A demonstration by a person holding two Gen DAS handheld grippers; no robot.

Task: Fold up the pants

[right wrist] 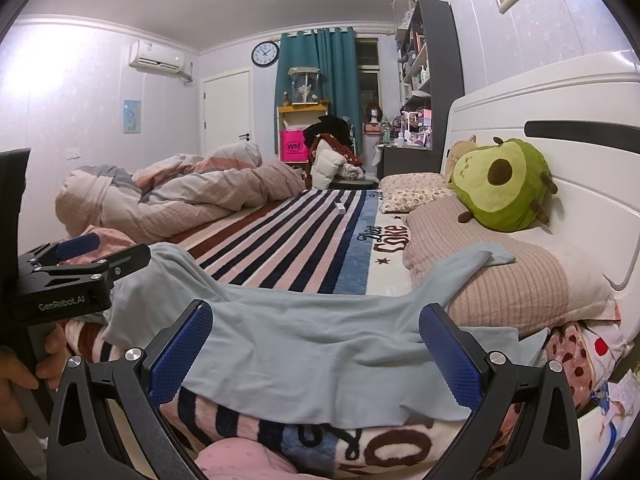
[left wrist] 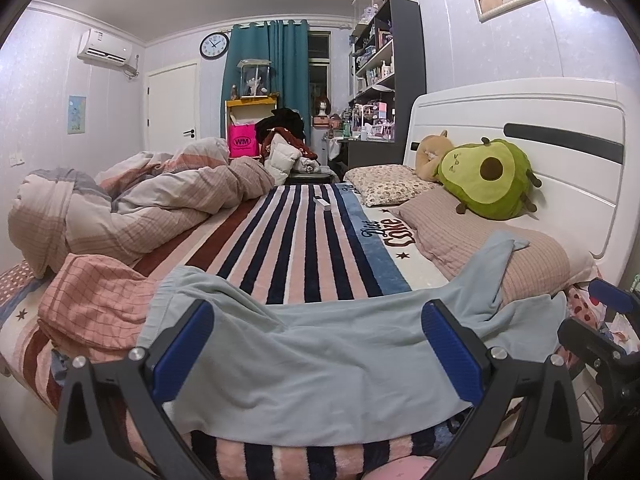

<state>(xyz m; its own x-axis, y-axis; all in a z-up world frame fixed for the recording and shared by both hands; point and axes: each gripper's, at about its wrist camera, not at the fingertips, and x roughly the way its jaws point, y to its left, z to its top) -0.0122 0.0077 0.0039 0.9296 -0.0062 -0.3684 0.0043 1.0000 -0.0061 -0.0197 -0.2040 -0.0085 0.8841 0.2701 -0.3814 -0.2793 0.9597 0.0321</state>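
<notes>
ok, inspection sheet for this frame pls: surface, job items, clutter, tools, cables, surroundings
Surface: striped blanket on the bed, rumpled near the front edge.
Job's things: light blue pants spread unfolded across the near edge, one leg end up on the pink pillow.
Clutter: bunched duvet, pink checked cloth, avocado plush, small white object mid-bed.
Grippers: left tool open over the pants; right tool open over the pants; neither grips cloth.
Cables: thin wires at the right edge of the left wrist view.
Surroundings: headboard, shelf, curtain, clock.
</notes>
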